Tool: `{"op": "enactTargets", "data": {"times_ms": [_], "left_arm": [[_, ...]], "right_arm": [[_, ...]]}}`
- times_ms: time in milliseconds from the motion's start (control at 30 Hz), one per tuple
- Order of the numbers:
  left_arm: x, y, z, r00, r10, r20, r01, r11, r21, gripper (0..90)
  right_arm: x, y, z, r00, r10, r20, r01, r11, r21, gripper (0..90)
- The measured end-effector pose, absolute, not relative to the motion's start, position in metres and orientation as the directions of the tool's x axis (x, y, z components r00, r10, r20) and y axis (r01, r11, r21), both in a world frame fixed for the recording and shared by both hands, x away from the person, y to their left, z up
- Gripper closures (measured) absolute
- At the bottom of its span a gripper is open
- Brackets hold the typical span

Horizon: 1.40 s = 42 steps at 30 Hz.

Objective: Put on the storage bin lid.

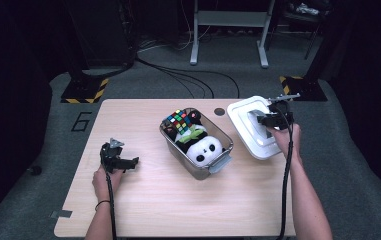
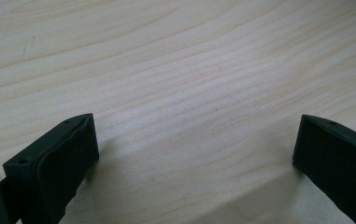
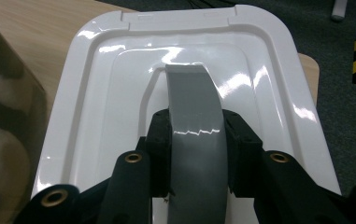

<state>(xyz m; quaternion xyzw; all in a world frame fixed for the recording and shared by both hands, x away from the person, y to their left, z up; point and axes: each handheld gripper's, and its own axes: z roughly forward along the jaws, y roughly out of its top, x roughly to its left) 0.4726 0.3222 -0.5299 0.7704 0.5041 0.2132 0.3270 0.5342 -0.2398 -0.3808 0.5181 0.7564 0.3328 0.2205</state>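
Pale wood worktop point(image 1: 143, 200) is carrying a clear bin point(image 1: 196, 142). Just right of the bin, the right tool point(image 3: 195, 154) is clamping the grey handle point(image 3: 192, 116) of a white lid point(image 1: 254, 127). Left of the bin, the left tool point(image 2: 194, 154) is resting with jaws apart, gripping nothing.

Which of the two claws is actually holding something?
The right claw: its jaws clamp the grey handle of the white lid. The left claw stands open above the bare table.
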Motion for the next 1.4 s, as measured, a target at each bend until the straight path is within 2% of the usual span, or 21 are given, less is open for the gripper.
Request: {"op": "enactTargets", "data": {"times_ms": [567, 1400], "left_arm": [[0.473, 0.322, -0.53, 0.401, 0.916, -0.001, 0.637, -0.278, 0.719, 0.0], [0.472, 0.322, -0.53, 0.4, 0.916, -0.001, 0.637, -0.278, 0.719, 0.1]], "right_arm": [[0.525, -0.199, -0.334, -0.468, 0.883, 0.03, 0.593, 0.289, 0.751, 66.9], [0.508, -0.131, -0.309, -0.612, 0.788, 0.071, 0.522, 0.334, 0.784, 66.9]]}}
